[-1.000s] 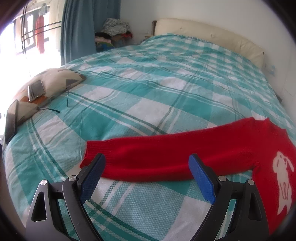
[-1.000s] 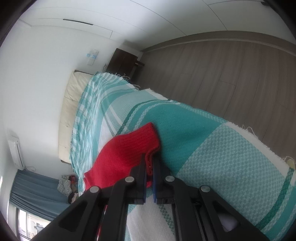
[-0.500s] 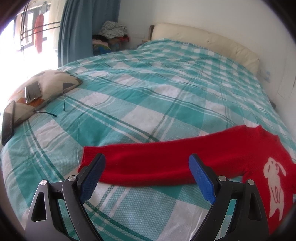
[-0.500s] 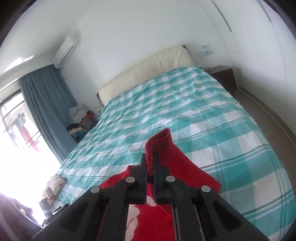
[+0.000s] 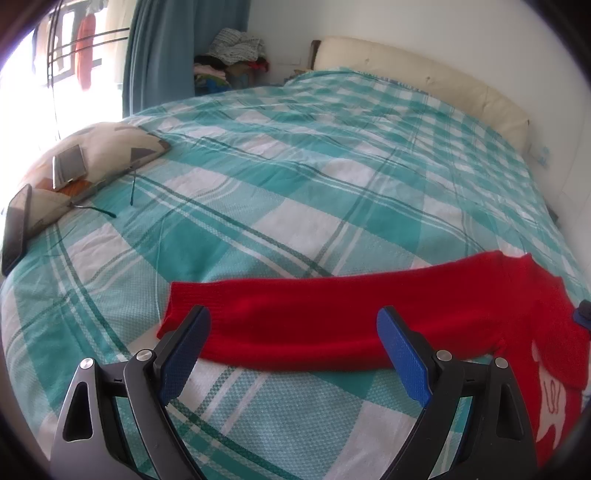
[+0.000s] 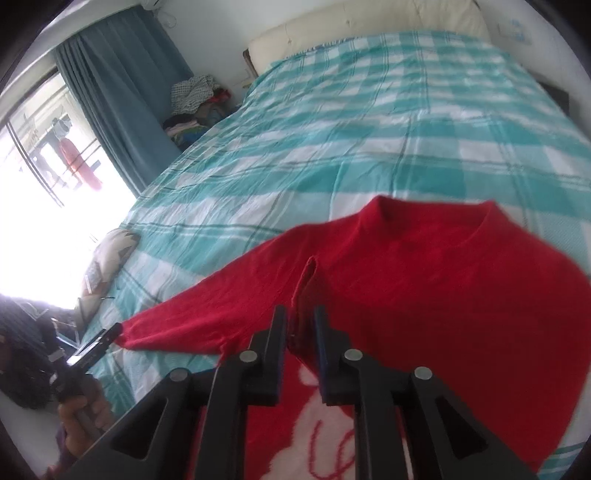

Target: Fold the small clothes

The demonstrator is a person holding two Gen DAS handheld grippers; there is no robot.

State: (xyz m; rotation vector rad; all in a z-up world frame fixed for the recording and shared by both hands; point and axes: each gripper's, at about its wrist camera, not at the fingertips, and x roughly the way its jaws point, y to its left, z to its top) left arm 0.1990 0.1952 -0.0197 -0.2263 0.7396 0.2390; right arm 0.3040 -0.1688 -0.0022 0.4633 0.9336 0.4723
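Red sweater [image 6: 424,295] flat on bed [image 5: 332,166]. Its outstretched sleeve [image 5: 332,317] runs crosswise beyond the spread, empty left gripper [image 5: 293,354]; right gripper [image 6: 300,328], opening, straddles the folded sleeve's cuff.

left wrist: close, angled down over bed [image 5: 295,184], sleeve across lower frame | right wrist: close over red sweater [image 6: 424,277], facing headboard [image 6: 369,29] | shared: sweater, bed, curtain [image 5: 162,51], pillow [image 5: 99,155]

I see daylight blowing out the window [image 6: 44,206] at left, fisheye bending and darkening the edges, and motion blur softening the right view.
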